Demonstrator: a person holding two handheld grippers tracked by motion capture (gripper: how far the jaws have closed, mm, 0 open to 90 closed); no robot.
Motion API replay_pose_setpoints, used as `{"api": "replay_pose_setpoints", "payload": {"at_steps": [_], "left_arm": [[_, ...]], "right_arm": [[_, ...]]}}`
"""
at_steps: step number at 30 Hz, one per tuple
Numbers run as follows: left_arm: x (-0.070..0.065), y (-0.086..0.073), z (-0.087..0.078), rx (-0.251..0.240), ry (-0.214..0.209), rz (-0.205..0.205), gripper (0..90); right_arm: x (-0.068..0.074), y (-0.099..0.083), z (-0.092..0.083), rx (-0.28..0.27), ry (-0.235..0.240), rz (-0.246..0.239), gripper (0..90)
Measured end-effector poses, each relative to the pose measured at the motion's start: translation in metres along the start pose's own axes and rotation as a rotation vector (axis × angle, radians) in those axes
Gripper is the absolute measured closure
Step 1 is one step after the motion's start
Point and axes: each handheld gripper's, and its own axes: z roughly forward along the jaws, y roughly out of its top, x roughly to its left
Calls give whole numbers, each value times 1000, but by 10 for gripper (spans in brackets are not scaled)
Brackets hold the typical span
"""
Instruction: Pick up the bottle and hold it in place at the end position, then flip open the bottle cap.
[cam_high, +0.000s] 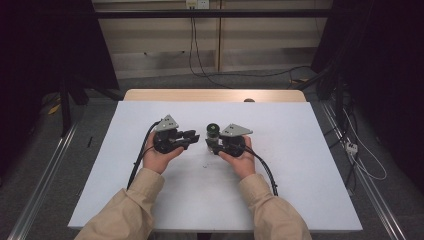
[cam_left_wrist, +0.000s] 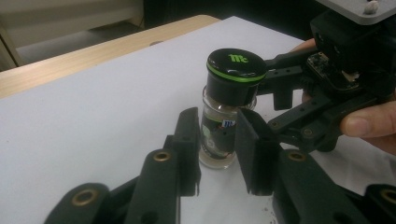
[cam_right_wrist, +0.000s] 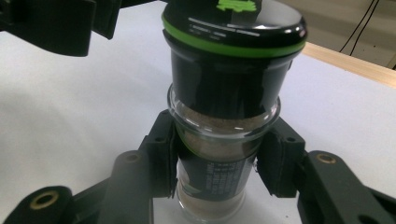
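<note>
A small glass spice jar (cam_high: 213, 130) with a black lid, green ring and brownish powder stands upright on the white table cover (cam_high: 150, 200) at mid-table. My right gripper (cam_high: 212, 145) is shut on the jar's glass body, its pads pressing both sides below the lid (cam_right_wrist: 229, 70). My left gripper (cam_high: 192, 136) points at the jar from the left and stands open. In the left gripper view its tips (cam_left_wrist: 217, 114) frame the jar (cam_left_wrist: 233, 74) from just short of it, without touching. The right gripper (cam_left_wrist: 268, 91) reaches in from the right there.
A person's hands in beige sleeves hold both grippers near the table's middle. A few dark specks (cam_high: 205, 164) lie on the cover in front of the jar. The wooden table edge (cam_high: 215, 95) runs along the back, with cables on the floor behind.
</note>
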Motion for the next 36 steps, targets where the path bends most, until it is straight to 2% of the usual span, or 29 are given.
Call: {"api": "replay_pose_setpoints", "payload": {"at_steps": [3, 8, 19, 31, 36], "left_arm": [[1, 2, 1, 9, 2, 8, 770], [0, 4, 4, 8, -13, -8, 824], [-1, 7, 11, 20, -21, -6, 895], [-2, 10, 20, 38, -18, -22, 900], [-3, 12, 22, 45, -17, -16, 900]], "right_arm": [[0, 0, 0, 0, 0, -1, 535], [0, 0, 0, 0, -1, -1, 535], [0, 0, 0, 1, 0, -1, 535], [0, 0, 0, 1, 0, -1, 535], [0, 0, 0, 1, 0, 0, 535]]}}
